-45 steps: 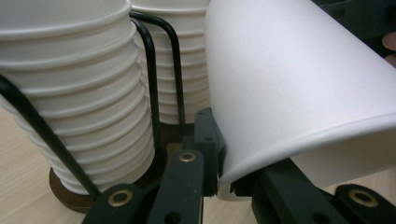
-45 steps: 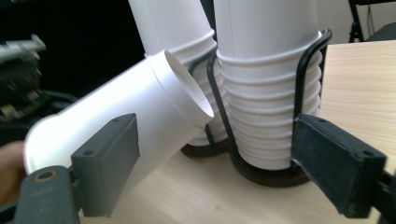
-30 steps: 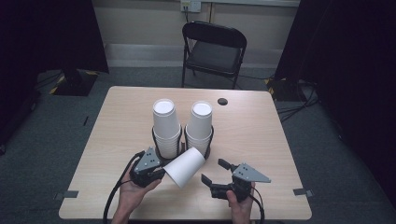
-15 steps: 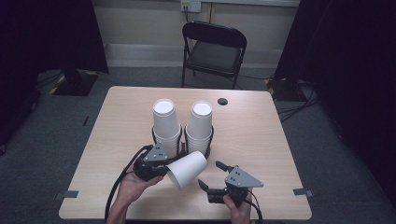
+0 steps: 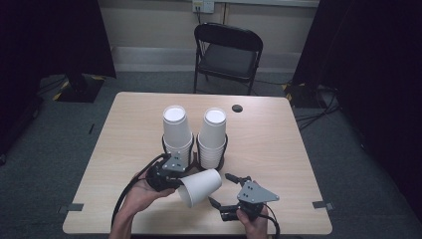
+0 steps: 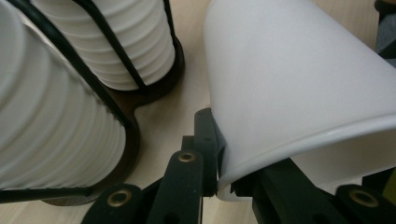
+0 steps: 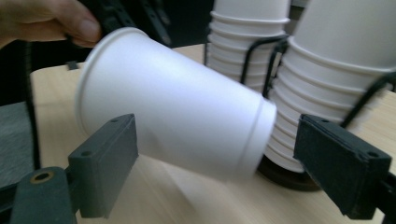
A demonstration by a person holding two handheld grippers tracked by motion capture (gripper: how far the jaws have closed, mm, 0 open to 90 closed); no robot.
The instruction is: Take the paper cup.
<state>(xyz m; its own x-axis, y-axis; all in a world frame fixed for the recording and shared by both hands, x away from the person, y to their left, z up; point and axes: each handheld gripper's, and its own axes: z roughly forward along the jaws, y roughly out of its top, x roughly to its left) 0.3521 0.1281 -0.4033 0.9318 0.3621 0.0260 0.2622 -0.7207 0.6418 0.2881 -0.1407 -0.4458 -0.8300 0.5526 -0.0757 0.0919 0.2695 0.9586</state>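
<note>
At the near left of the table [image 5: 124,129], in the high view, the left gripper [image 5: 171,175] lies in the person's upturned left hand [image 5: 142,194], its jaws clenched on the rim of a single white cup [image 5: 200,186]. The cup lies on its side in the air over the near middle of the table, mouth toward the near edge, base pointing far and right. From above, the pinch itself is hidden under the gripper's body. The left gripper view shows it: the two black jaws nip the thin lip of the cup [image 6: 299,93], one inside the wall and one outside, with the cup's far end cut off by the frame.

Just beyond the cup stand two tall stacks of white cups, the left stack [image 5: 177,129] and the right stack [image 5: 213,137], each in a black wire holder [image 5: 219,162] whose base is mostly covered. The left gripper view shows only their ribbed lower rims and the wire, close up.

At the near right, the right gripper [image 5: 221,189] rests in the right hand [image 5: 254,224], jaws released and apart. The right gripper view shows the cup [image 7: 177,112] lying between the two spread jaws without touching either; whether it is level with them or farther off is hard to tell, and its lower edge is blurred. A thumb [image 7: 51,21] shows at its upper left.

A small dark disc [image 5: 237,108] lies on the far right part of the table; what it is cannot be made out. A folding chair [image 5: 226,52] stands beyond.
</note>
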